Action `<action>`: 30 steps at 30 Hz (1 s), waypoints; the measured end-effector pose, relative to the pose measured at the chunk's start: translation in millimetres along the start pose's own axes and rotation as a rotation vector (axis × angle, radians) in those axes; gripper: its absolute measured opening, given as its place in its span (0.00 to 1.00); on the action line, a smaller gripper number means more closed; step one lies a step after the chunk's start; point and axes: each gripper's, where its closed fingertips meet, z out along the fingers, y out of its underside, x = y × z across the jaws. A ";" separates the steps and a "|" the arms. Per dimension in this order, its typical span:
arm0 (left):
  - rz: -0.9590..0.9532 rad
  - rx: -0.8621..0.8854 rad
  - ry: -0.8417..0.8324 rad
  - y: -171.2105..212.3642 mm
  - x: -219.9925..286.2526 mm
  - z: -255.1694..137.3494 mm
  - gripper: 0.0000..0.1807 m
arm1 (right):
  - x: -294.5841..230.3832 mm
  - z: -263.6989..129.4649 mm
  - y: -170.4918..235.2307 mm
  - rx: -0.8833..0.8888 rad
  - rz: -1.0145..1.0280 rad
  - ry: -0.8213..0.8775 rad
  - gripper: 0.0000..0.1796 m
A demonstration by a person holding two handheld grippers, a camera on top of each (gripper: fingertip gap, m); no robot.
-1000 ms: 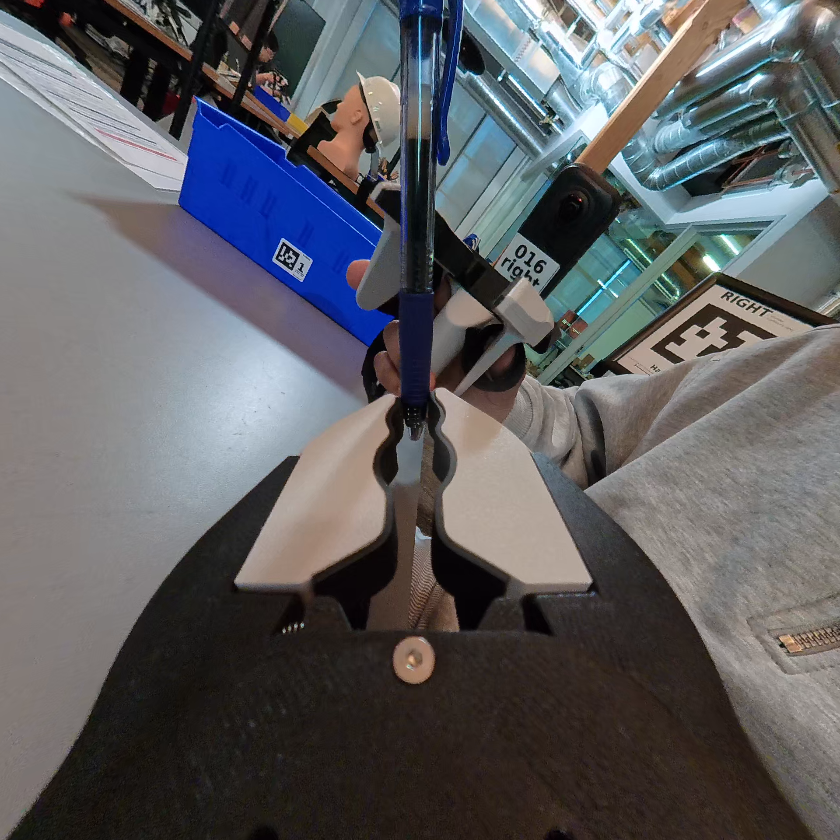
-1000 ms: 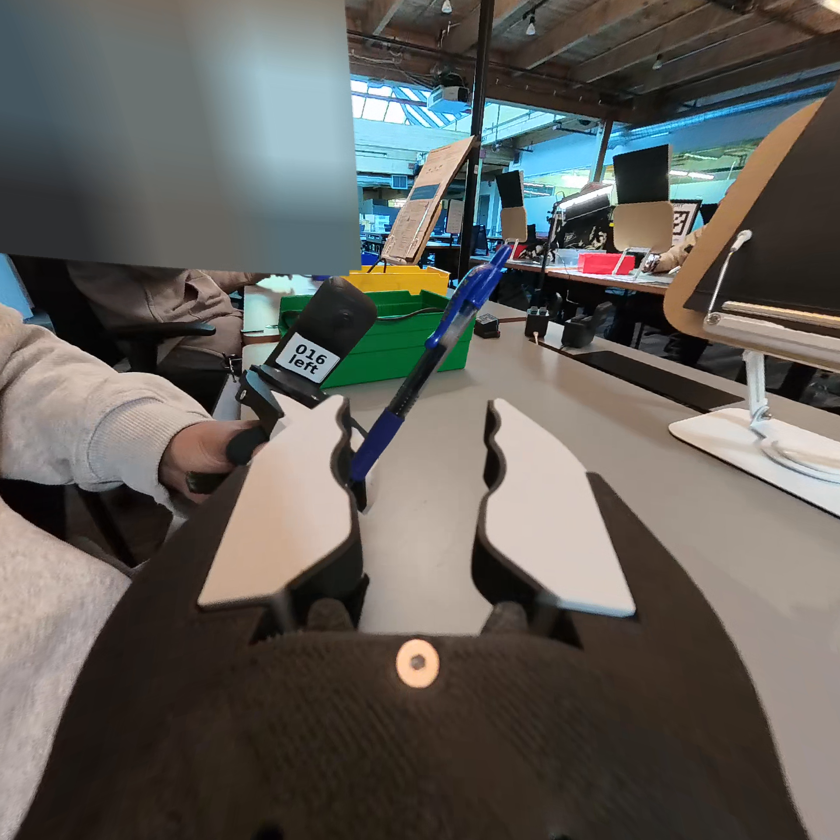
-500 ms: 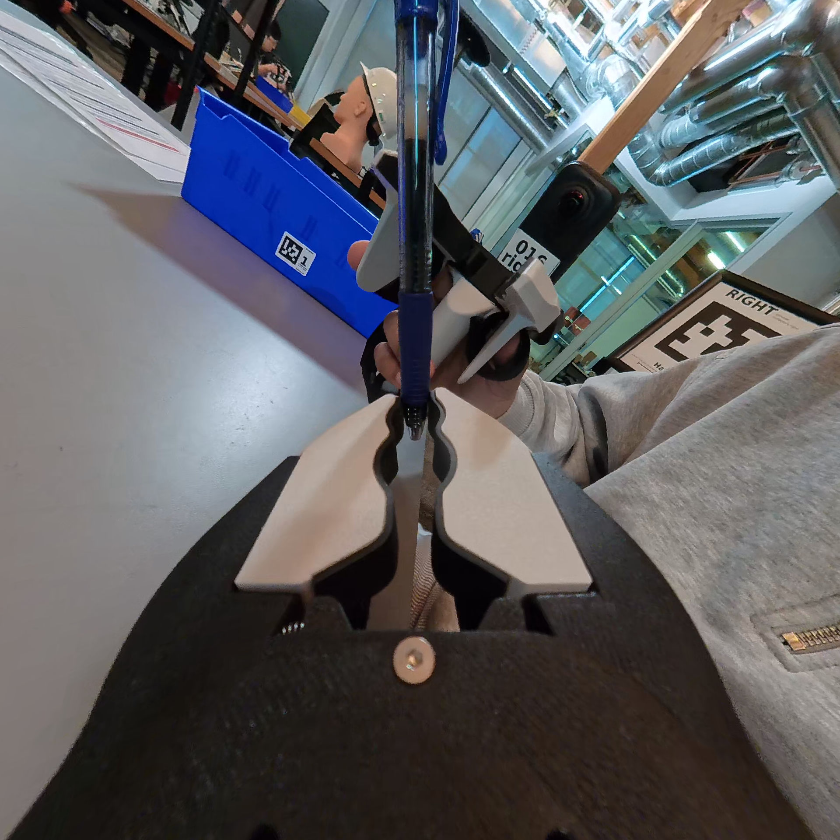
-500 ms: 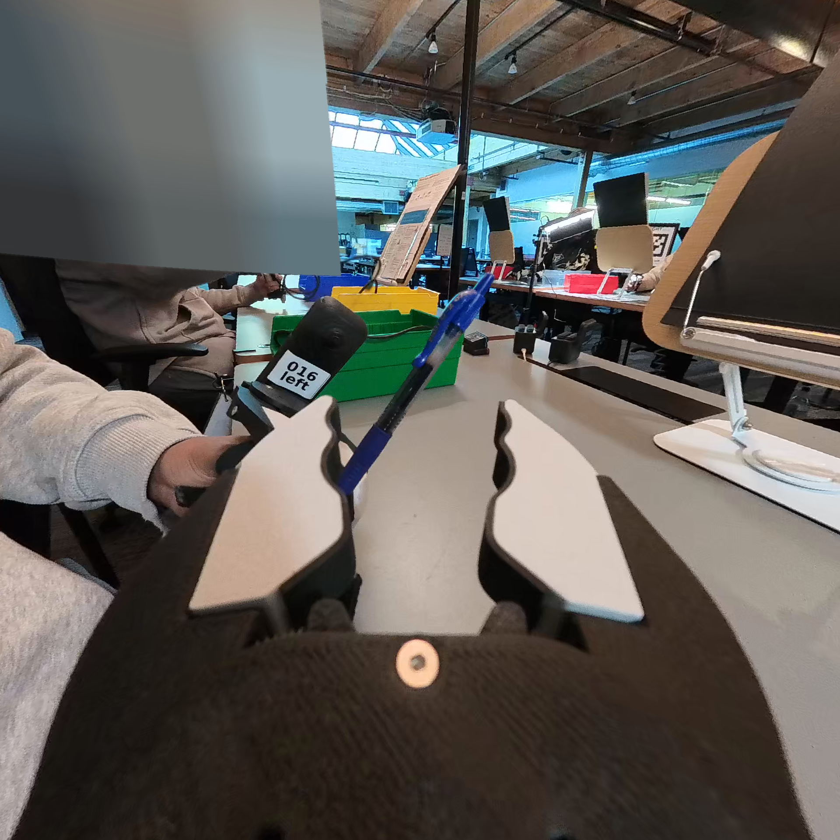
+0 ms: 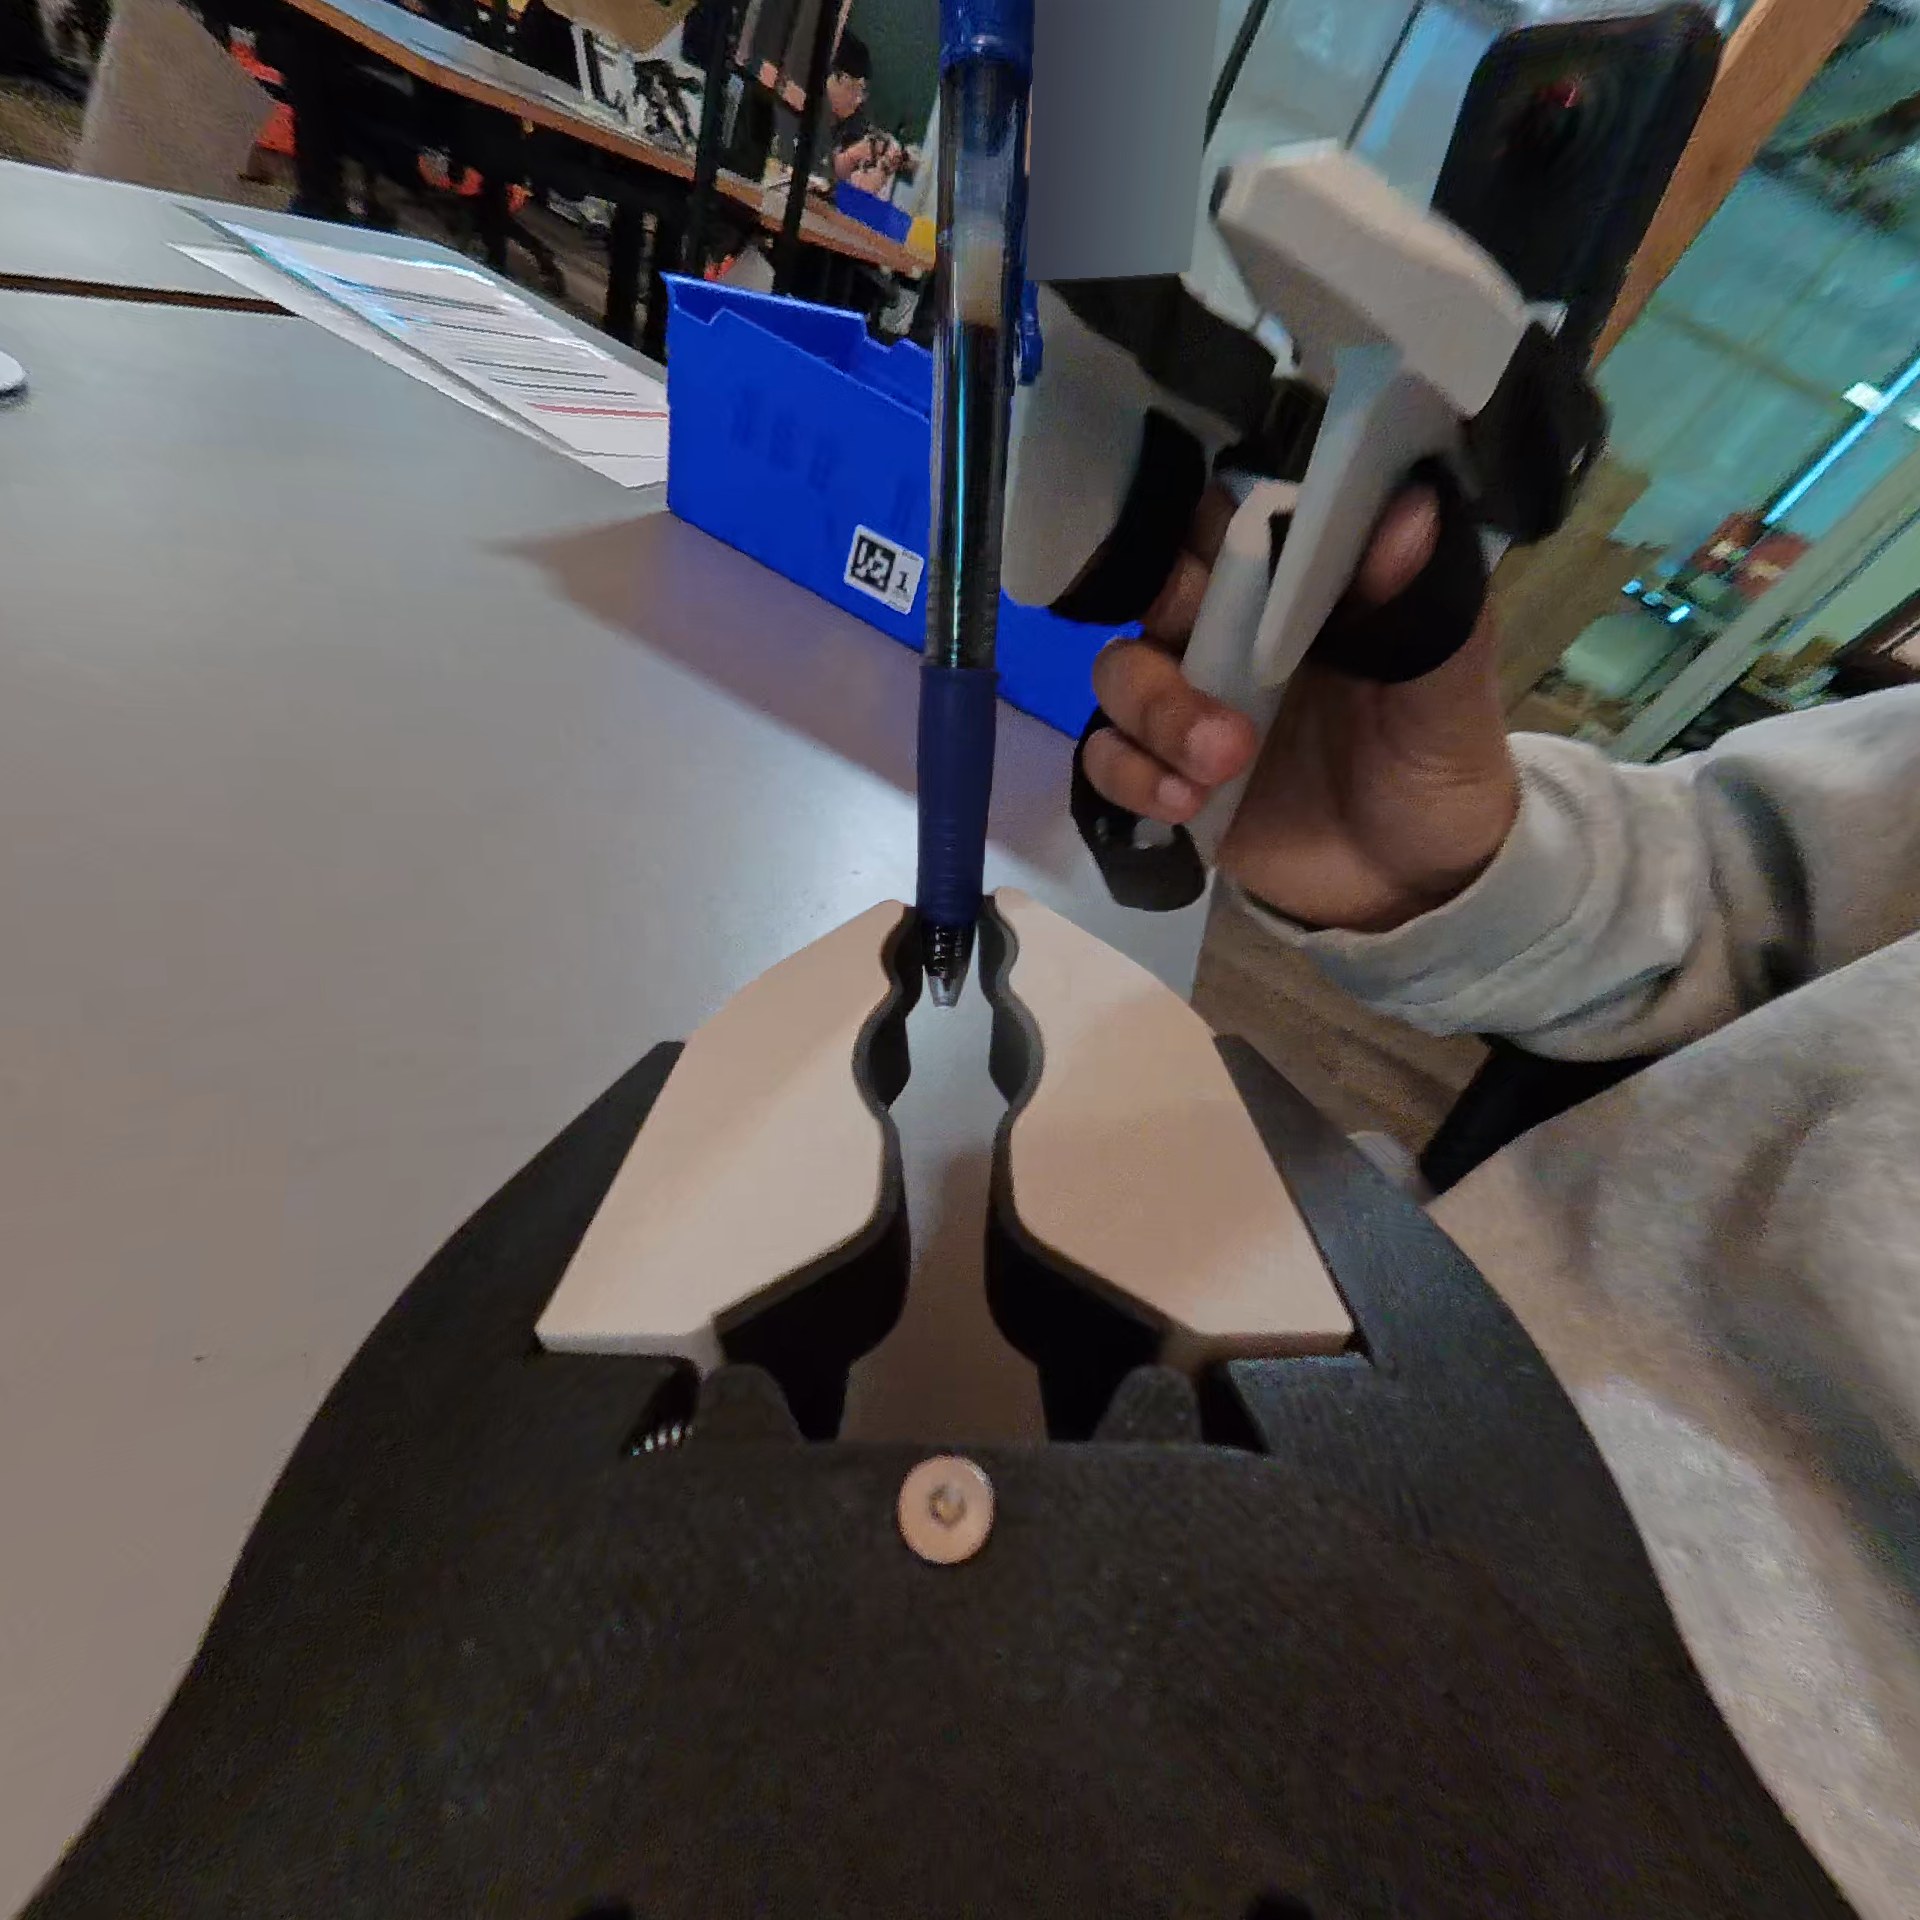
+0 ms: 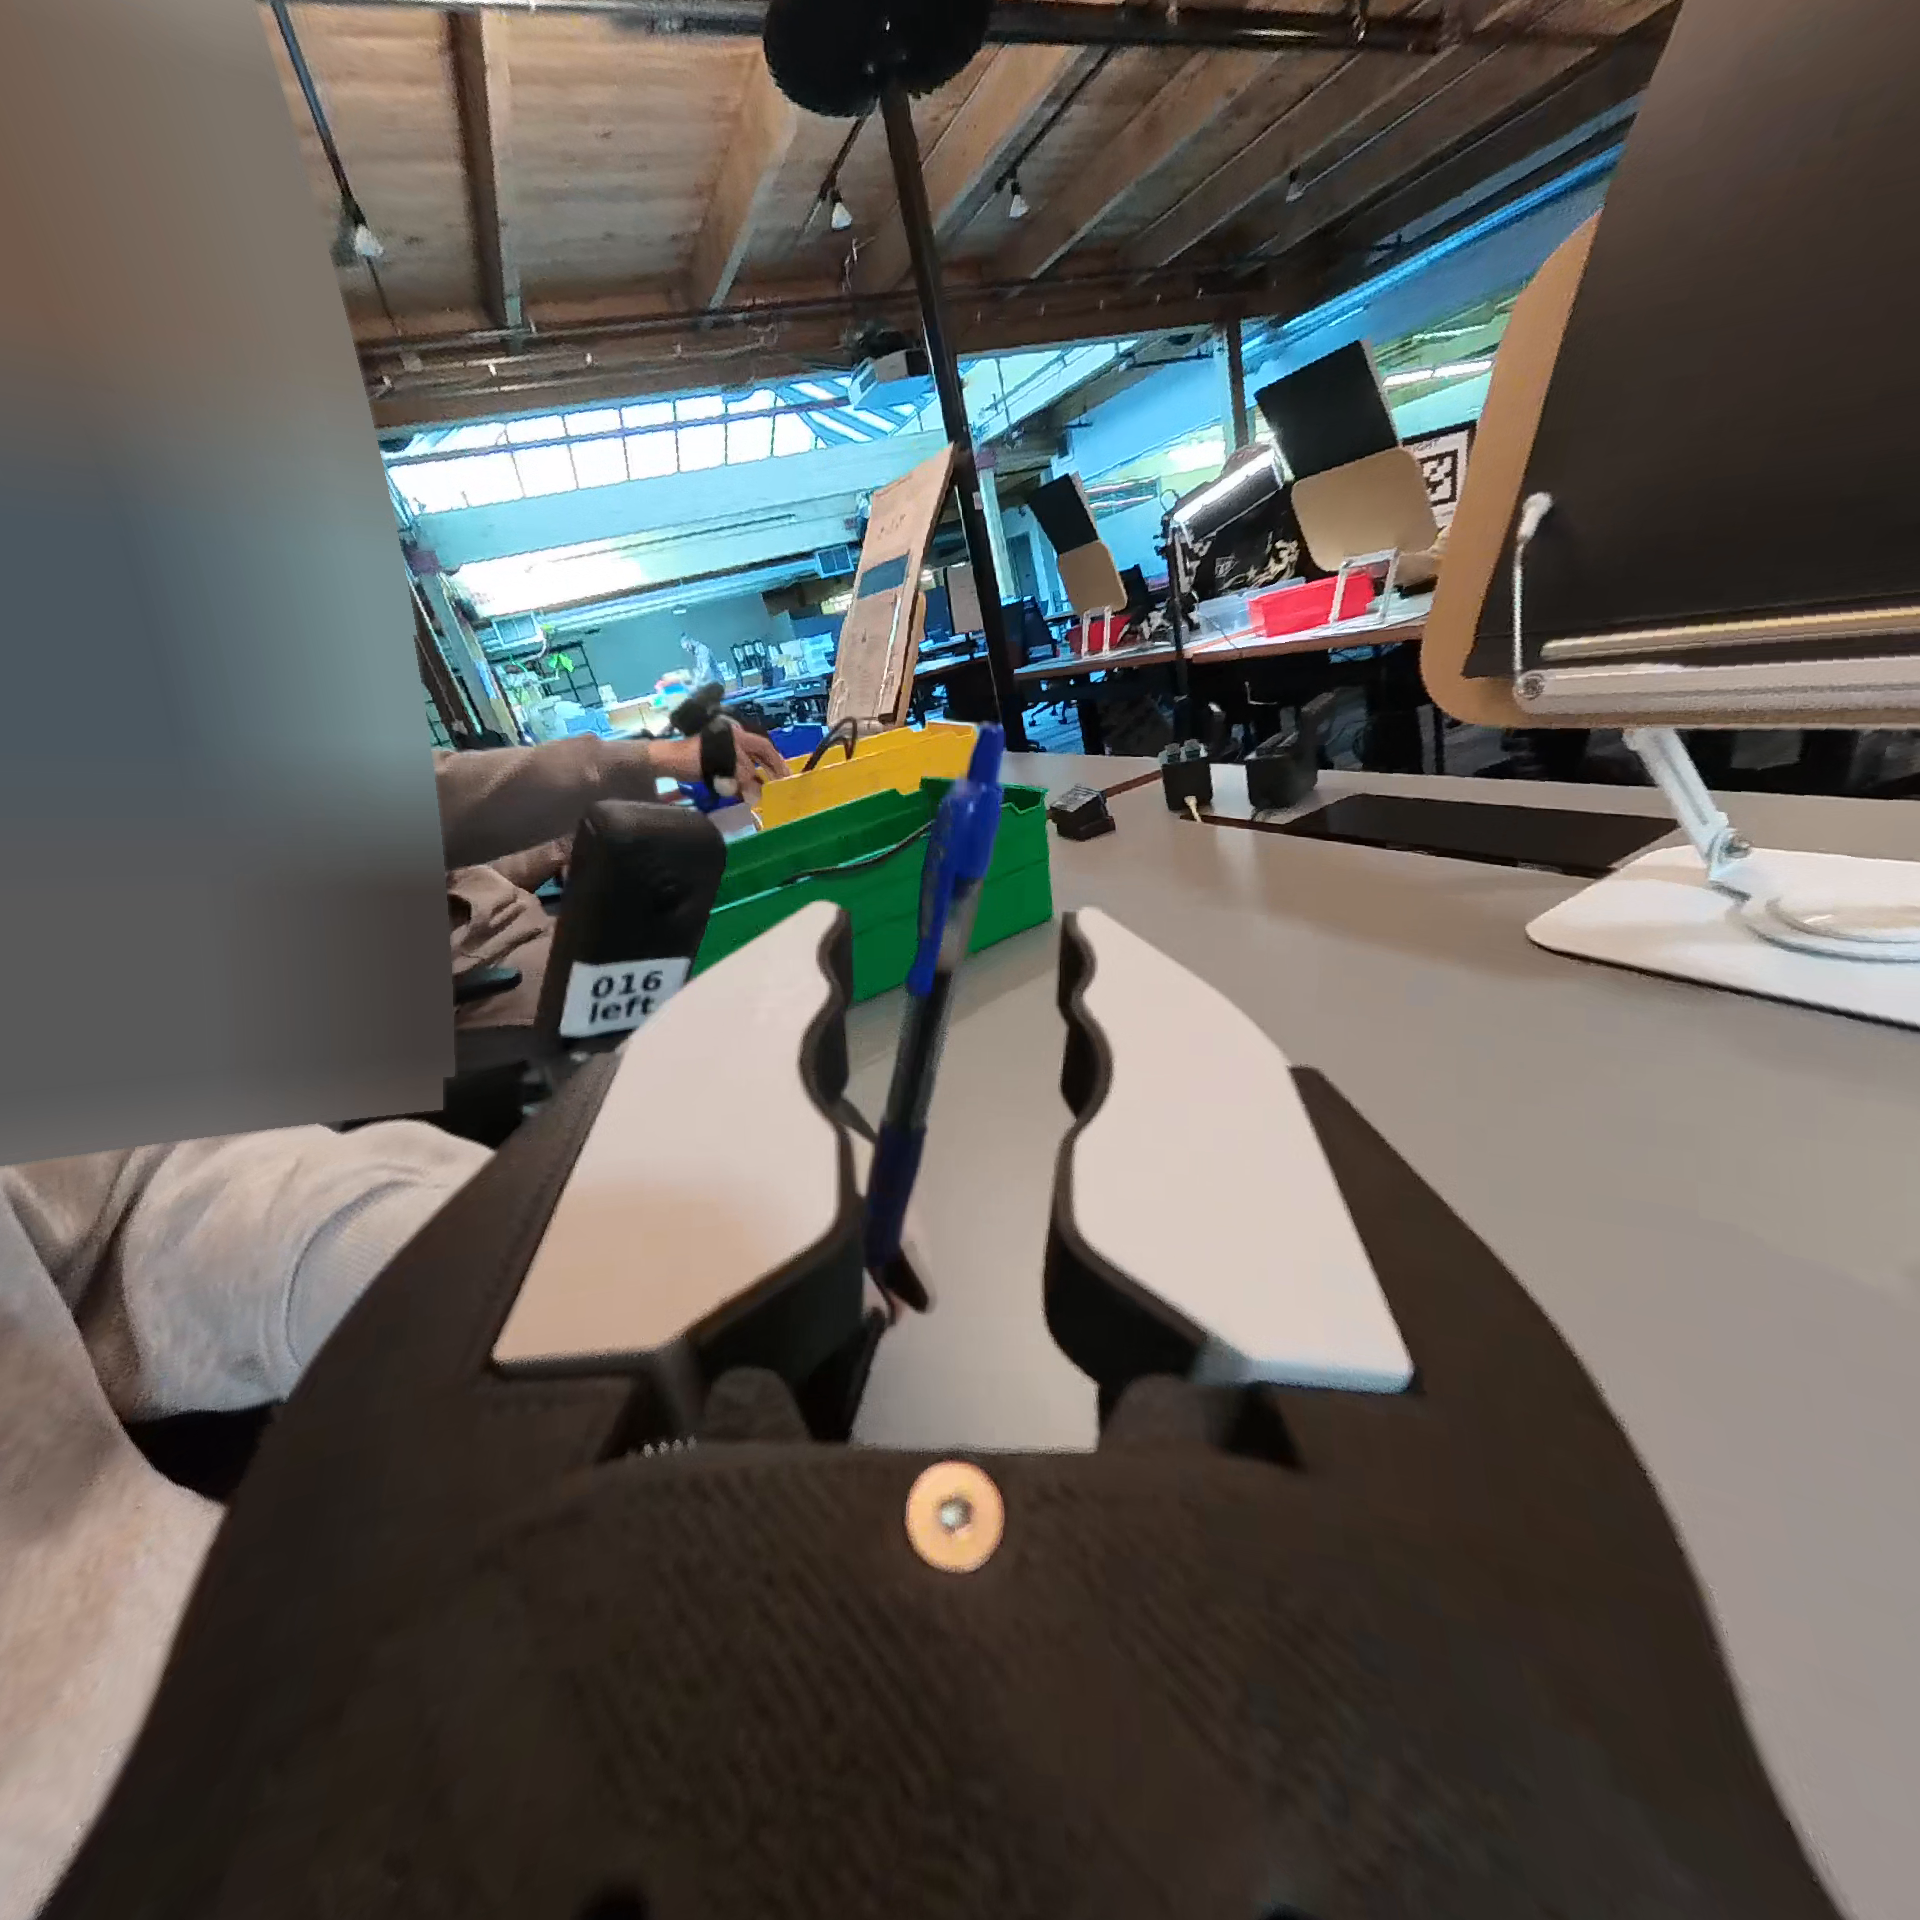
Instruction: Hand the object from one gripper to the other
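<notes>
A blue pen (image 5: pixel 961 468) stands upright with its tip clamped between the tips of my left gripper (image 5: pixel 948 904), which is shut on it above the grey table (image 5: pixel 312 727). My right gripper (image 5: pixel 1184 343), held by a hand, hangs close to the right of the pen's barrel. In the right wrist view my right gripper (image 6: pixel 951 925) is open, and the pen (image 6: pixel 914 1091) stands in the gap between its two white fingers, nearer the left one and touching neither. The left gripper's jaws are hidden there; only its black camera body (image 6: pixel 634 904) shows.
A blue bin (image 5: pixel 790 468) and printed sheets (image 5: pixel 447 332) lie on the table beyond the pen. A green bin (image 6: pixel 883 862) and a yellow bin (image 6: pixel 862 769) stand ahead of the right gripper. A monitor on a white stand (image 6: pixel 1714 935) is at the right. A grey sleeve (image 5: pixel 1662 1247) is close by. Left tips to right tips: about 10 centimetres.
My right gripper has moved in around the pen, which now stands between its open fingers instead of beyond its left finger. My left gripper still holds the pen's tip.
</notes>
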 end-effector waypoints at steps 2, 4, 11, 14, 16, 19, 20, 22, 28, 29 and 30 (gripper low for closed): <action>0.044 -0.033 -0.031 5.2 0.8 3.5 0.06 | -3.2 2.0 -1.0 -0.006 0.030 -0.005 0.21; 0.082 -0.053 -0.044 7.6 3.9 6.2 0.06 | -2.4 2.1 0.4 -0.016 0.057 0.007 0.19; 0.121 -0.044 -0.008 7.3 13.3 7.9 0.07 | -3.2 -3.9 -1.5 -0.011 0.144 -0.035 0.07; 0.064 -0.003 0.057 2.2 17.0 6.4 0.20 | -7.7 -6.0 -6.7 0.020 0.154 -0.090 0.07; 0.028 0.035 0.091 -3.5 18.4 4.4 0.27 | -10.9 -7.6 -8.2 0.025 0.167 -0.135 0.07; -0.012 0.063 0.156 -7.4 23.7 2.4 0.32 | -14.8 -9.0 -6.7 0.015 0.208 -0.212 0.07; -0.026 0.061 0.186 -7.0 26.9 2.6 0.32 | -16.2 -9.4 -6.2 0.013 0.234 -0.242 0.07; -0.073 0.050 0.261 -5.2 34.9 3.4 0.31 | -20.4 -9.8 -5.6 0.016 0.297 -0.309 0.07; -0.228 0.032 0.467 -3.6 54.9 1.1 0.26 | -38.5 -9.5 1.0 -0.003 0.425 -0.475 0.06; -0.237 0.029 0.487 -3.4 56.9 0.2 0.24 | -41.0 -9.5 1.4 -0.002 0.431 -0.491 0.06; -0.244 0.025 0.504 -3.0 58.7 -0.3 0.23 | -43.0 -9.4 1.7 0.000 0.436 -0.504 0.06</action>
